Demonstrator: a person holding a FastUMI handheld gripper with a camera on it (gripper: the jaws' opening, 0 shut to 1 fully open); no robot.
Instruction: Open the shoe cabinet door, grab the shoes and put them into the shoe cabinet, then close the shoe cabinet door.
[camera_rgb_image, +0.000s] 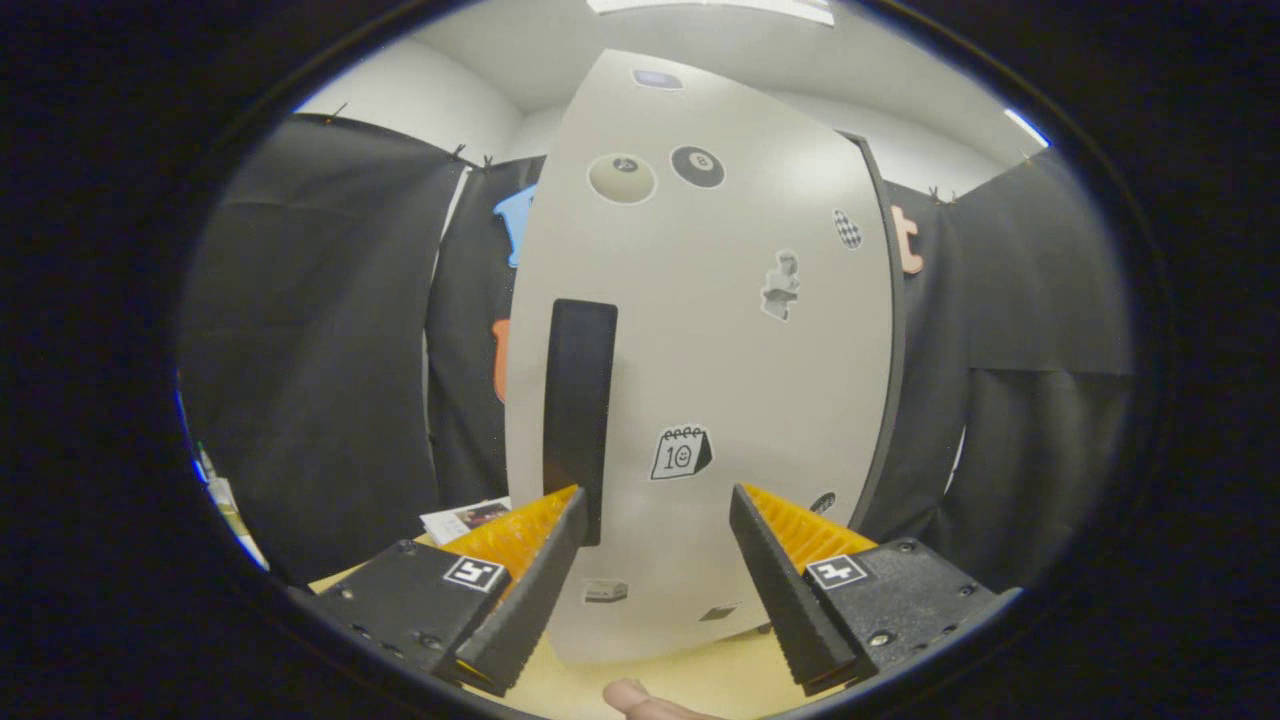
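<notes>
Straight ahead of the jaws: the shoe cabinet door (700, 330), pale grey, filling the middle of the scene and standing just beyond the fingertips.
Door state: I cannot tell for sure whether it sits flush; a dark edge runs down its side toward 3 o'clock.
Handle (580, 420): a long black upright bar on the door, toward 9 o'clock from the door's middle; its lower end sits just beside the tip of the finger at 8 o'clock, and contact cannot be judged.
Gripper (655, 520): jaws spread wide, holding nothing; bare door surface shows in the gap between them.
Fingers (520, 575): both point up at the door, one at 7 o'clock and one at 5 o'clock, each with a ribbed inner pad.
Stickers: a calendar sticker (681, 453) lies just above the gap between the fingertips; an eight-ball sticker (697, 166) and a pale round sticker (622, 178) sit near 12 o'clock on the door; a small checkered one (847, 229) toward 2 o'clock.
Worktop (700, 675): pale yellow surface under the door's foot, at 6 o'clock.
Person: a fingertip (635, 697) shows at 6 o'clock, below the gap.
Papers (465, 518): a printed sheet lies on the worktop beside the door at 8 o'clock.
Surround: black cloth wall (310, 350) on both sides of the door.
</notes>
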